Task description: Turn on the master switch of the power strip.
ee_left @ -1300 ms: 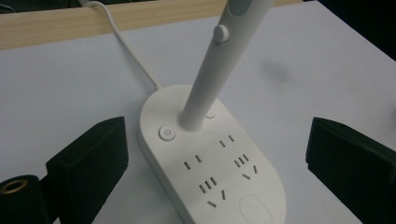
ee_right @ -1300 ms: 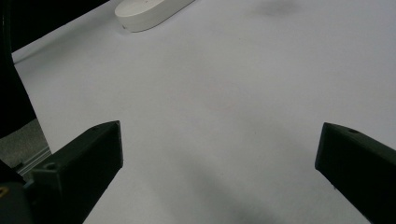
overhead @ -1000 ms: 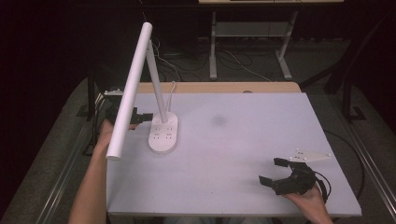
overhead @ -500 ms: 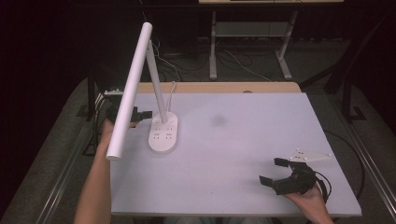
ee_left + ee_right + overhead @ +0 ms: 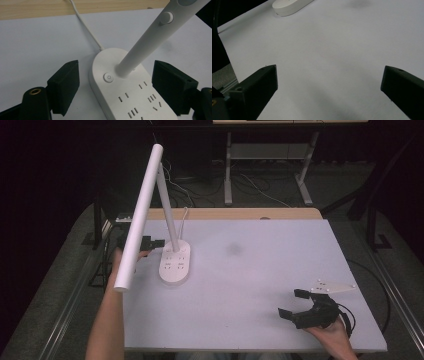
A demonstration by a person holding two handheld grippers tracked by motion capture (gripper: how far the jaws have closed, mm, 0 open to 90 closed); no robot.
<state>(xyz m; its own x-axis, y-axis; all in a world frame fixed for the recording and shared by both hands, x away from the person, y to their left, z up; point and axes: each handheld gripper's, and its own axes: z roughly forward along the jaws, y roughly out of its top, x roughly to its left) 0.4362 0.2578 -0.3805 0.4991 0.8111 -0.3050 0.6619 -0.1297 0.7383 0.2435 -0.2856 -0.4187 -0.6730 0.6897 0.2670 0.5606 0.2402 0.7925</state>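
A white desk lamp stands at the table's left; its oval base (image 5: 175,266) carries several sockets, and its long tube head (image 5: 137,220) slants down toward the front. My left gripper (image 5: 152,243) sits just left of the base, partly hidden behind the tube, and is open. In the left gripper view, this gripper (image 5: 116,68) has its jaws on either side of the base (image 5: 130,100) without touching it, with the stem (image 5: 147,42) and the power button (image 5: 108,77) between them. My right gripper (image 5: 290,303) rests open at the front right, holding nothing. Seen in its own view, the right gripper (image 5: 329,75) hovers over bare table.
The white tabletop (image 5: 260,255) has a wooden strip (image 5: 235,214) along its back edge. The lamp's white cable (image 5: 87,30) runs off the back. A faint dark smudge (image 5: 234,249) marks the middle. Beyond the table are desk legs and cables on the floor.
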